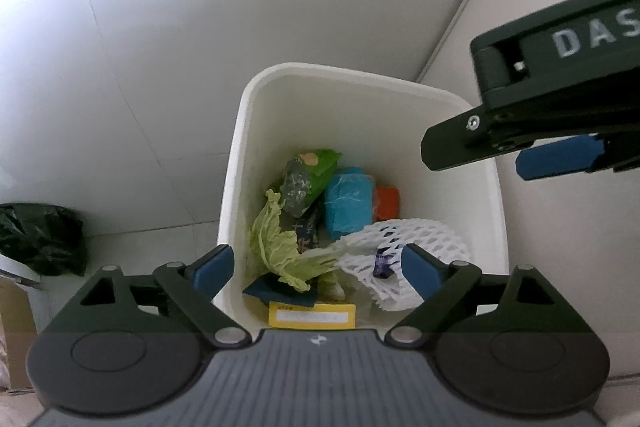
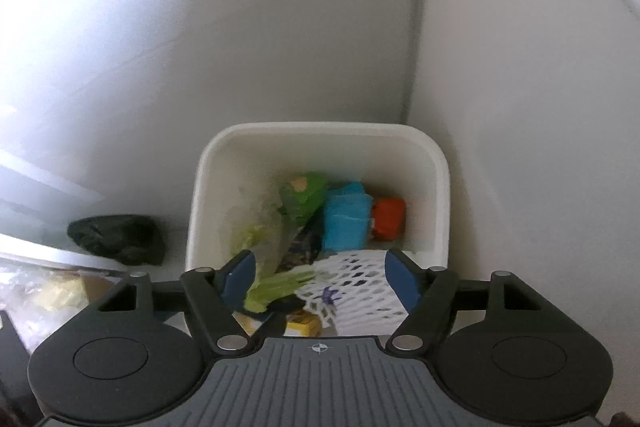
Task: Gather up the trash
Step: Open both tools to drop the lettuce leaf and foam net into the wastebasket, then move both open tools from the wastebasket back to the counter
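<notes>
A white bin [image 1: 360,73] stands on the floor in a corner. Inside lie a green packet [image 1: 308,179], a blue packet [image 1: 346,203], an orange item [image 1: 387,203], a lettuce leaf [image 1: 276,247], a white foam net [image 1: 420,243] and a yellow box [image 1: 312,315]. My left gripper [image 1: 316,259] hangs open over the bin's near edge, with nothing between its blue pads. My right gripper [image 1: 476,163] reaches in from the right above the bin's rim. In the right wrist view it [image 2: 319,259] is open over the bin [image 2: 320,127], above the foam net [image 2: 360,283] and the leaf [image 2: 276,287].
A crumpled black bag [image 1: 40,239] lies on the floor left of the bin, also seen as a dark lump [image 2: 120,239]. White walls meet in a corner behind the bin. Cardboard and clutter sit at the lower left.
</notes>
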The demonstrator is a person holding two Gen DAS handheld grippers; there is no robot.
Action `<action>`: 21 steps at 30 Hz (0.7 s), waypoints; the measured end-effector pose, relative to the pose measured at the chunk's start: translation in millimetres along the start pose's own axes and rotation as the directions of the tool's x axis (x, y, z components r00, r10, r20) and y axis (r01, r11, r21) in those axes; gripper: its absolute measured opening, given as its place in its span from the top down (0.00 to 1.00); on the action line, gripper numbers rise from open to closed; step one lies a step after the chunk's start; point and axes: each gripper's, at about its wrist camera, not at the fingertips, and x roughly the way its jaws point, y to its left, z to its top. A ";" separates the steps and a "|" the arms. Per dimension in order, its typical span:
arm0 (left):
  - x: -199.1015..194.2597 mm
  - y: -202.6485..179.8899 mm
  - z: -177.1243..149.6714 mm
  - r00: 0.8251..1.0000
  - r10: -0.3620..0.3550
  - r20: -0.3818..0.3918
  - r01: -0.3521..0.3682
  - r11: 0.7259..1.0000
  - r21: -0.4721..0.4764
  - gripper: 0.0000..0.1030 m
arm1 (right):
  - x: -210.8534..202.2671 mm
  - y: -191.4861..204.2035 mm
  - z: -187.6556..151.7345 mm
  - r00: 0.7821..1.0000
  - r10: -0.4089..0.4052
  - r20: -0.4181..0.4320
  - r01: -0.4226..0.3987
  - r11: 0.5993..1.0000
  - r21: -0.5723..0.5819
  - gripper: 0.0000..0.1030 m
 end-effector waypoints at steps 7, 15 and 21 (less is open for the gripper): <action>-34.6 8.9 0.7 0.999 0.009 0.054 -0.010 1.000 0.023 0.07 | -33.1 18.0 -3.6 0.999 0.035 0.022 -0.032 0.996 -0.086 0.23; -77.1 19.0 4.0 0.995 0.003 0.097 -0.008 0.999 0.051 0.01 | -95.8 30.3 -12.4 0.990 0.117 0.084 -0.101 0.979 -0.176 0.16; -101.7 9.9 11.5 0.992 0.000 0.130 -0.015 0.994 0.109 0.01 | -153.7 25.6 -19.9 0.966 0.158 0.203 -0.101 0.959 -0.265 0.09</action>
